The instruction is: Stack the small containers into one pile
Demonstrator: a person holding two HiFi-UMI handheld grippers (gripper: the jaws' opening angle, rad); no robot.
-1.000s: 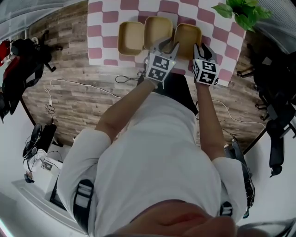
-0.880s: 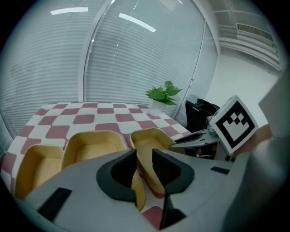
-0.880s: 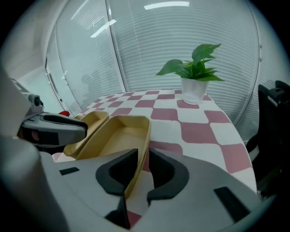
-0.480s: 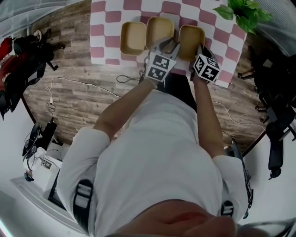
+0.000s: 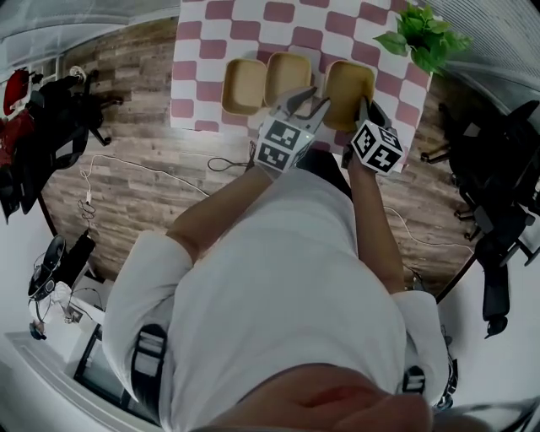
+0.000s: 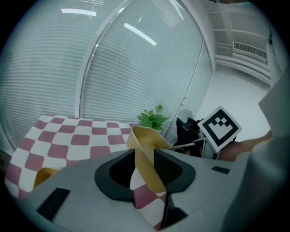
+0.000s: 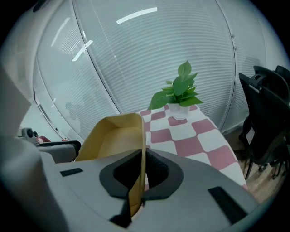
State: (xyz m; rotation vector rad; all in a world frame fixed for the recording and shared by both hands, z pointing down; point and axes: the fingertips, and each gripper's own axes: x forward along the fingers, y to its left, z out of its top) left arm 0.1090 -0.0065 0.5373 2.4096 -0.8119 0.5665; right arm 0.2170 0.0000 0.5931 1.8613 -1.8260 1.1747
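Observation:
Three tan containers stand in a row near the front edge of the checkered table (image 5: 304,21): the left container (image 5: 242,84), the middle container (image 5: 287,74) and the right container (image 5: 348,80). My left gripper (image 5: 306,99) sits between the middle and right ones. In the left gripper view it (image 6: 145,158) is shut on a tilted tan container wall (image 6: 146,136), which appears to be the right container's. My right gripper (image 5: 364,105) is at that container's near right corner. In the right gripper view it (image 7: 141,170) is shut on the container's wall (image 7: 115,136).
A potted plant (image 5: 422,38) stands at the table's far right corner. Black office chairs (image 5: 494,194) are on the right, and cables (image 5: 126,156) lie on the wooden floor to the left. Another tan container (image 6: 41,174) shows low and to the left in the left gripper view.
The right gripper has turned and moved in onto the right container's near corner. The left gripper stays between the middle and right containers. The head camera has shifted.

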